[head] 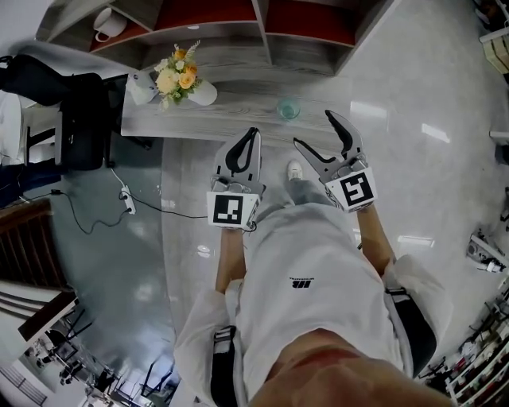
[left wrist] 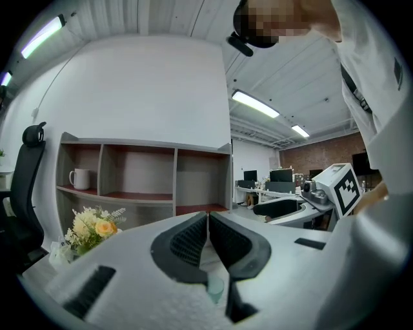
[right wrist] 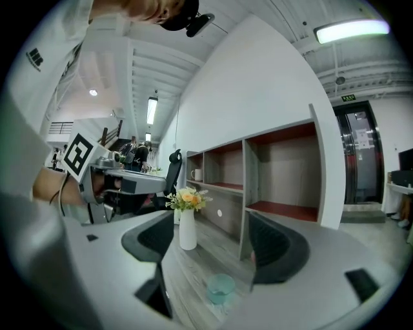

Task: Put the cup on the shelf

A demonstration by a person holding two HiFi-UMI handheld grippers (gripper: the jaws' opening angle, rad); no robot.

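A small translucent green cup (head: 288, 108) stands on the grey wooden desk (head: 238, 111), in front of the open shelf unit (head: 262, 32). My right gripper (head: 314, 129) hangs open just short of the cup, a little to its right, holding nothing. In the right gripper view the cup (right wrist: 221, 288) sits low between the spread jaws. My left gripper (head: 253, 133) is shut and empty, left of the cup at the desk's front edge. The cup (left wrist: 215, 290) peeks out below the closed jaws in the left gripper view.
A white vase of flowers (head: 187, 79) lies toward the desk's left end. A white mug (head: 107, 24) sits in the shelf's left compartment. A black office chair (head: 71, 111) stands left of the desk, with a power strip (head: 127, 203) and cable on the floor.
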